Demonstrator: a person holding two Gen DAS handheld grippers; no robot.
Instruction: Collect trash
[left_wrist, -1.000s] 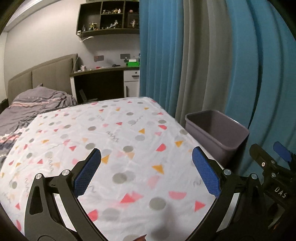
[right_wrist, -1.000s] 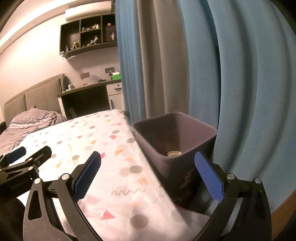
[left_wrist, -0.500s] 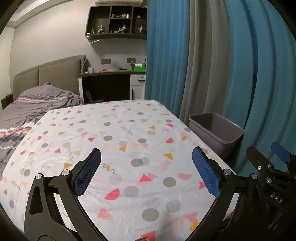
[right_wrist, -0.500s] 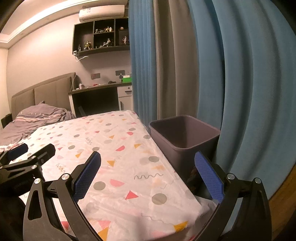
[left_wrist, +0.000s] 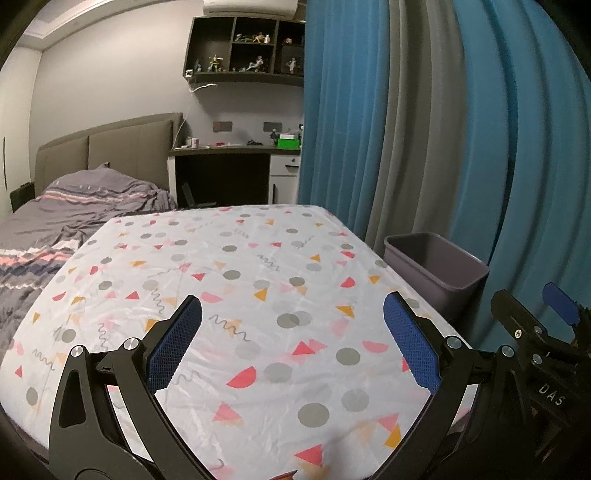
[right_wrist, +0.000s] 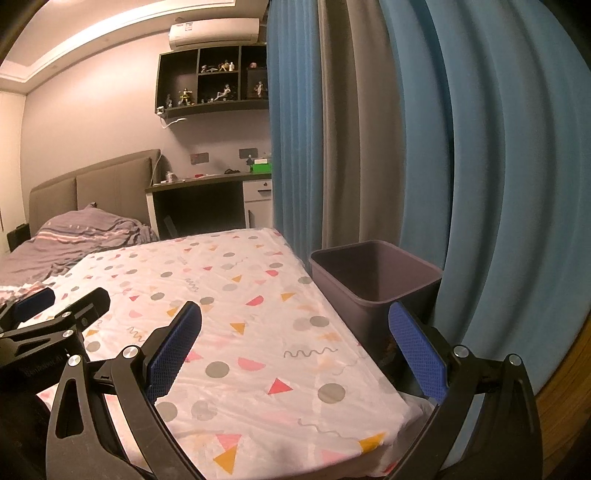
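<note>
Right wrist view: my right tongs (right_wrist: 293, 349) and left tongs (left_wrist: 291, 341) both spread apart, empty. No trash visible on patterned sheet (left_wrist: 229, 266). Risk: snagging sheet, bumping bin (right_wrist: 373, 275) beside bed.

The trash bin (right_wrist: 373, 284) is a dark grey-purple square tub with a plain rim and slightly tapered walls. It stands upright and open-topped on the floor, pressed close against the side of the patterned table, with curtains behind it. It lies just ahead of the right gripper (right_wrist: 295, 347), beyond its right finger, and ahead and to the right of the left gripper (left_wrist: 291, 343). What its interior holds cannot be made out.
</note>
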